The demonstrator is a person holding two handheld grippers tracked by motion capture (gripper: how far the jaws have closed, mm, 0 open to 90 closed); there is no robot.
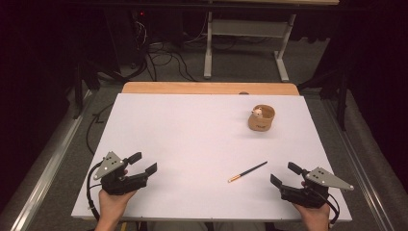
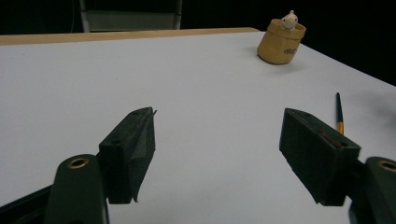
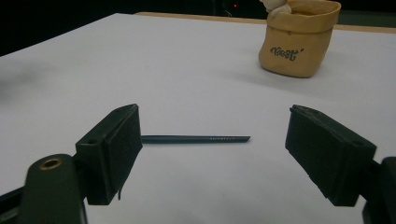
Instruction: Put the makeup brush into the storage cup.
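I had both tools low at the near edge of the white table, one at each corner. The left gripper sat in the person's left hand with its jaws spread wide and nothing between them; bare white surface ran ahead of it all the way to the far wooden edge strip. The right gripper, held by the right hand, was likewise spread wide and held nothing — in the right gripper view the pencil lay across the gap just beyond its jaws, not touching either pad.

From above, the pencil lay flat between the two tools, nearer the right one, slanted with its tan end toward me and its dark tip pointing away to the right. Around it the sheet was open on every side.

Farther off, toward the far right of the table, stood the tan pot with a small white figure at its rim — upright, well apart from the pencil and short of the far edge.
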